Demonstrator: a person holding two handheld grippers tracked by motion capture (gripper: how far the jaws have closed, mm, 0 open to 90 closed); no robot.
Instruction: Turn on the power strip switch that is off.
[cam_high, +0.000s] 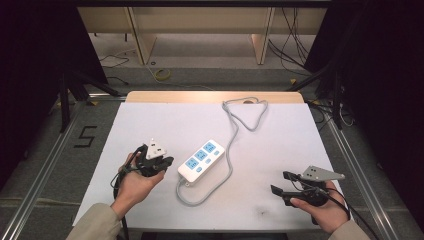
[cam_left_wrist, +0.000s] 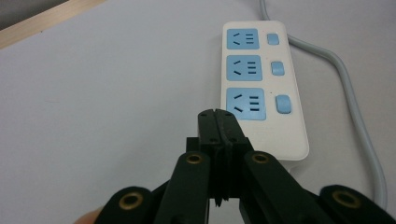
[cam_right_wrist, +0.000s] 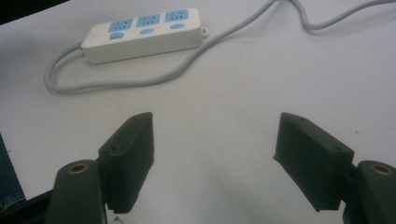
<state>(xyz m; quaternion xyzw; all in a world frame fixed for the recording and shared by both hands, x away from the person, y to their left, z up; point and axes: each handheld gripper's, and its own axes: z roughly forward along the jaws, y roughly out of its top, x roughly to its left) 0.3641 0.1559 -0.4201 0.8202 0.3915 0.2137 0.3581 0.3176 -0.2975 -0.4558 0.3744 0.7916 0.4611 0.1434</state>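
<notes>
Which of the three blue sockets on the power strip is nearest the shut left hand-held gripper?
The end socket at the cable end of the power strip, just beyond the left hand-held gripper. The other two sockets lie farther along the strip.

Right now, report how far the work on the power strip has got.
Done: nothing that shows; the power strip lies flat on the white table, its grey cable looped beside it, untouched. In hand: the left gripper, shut and empty, points at the strip's near end. Left: any contact with the strip; the right gripper waits open, well short of it.
</notes>
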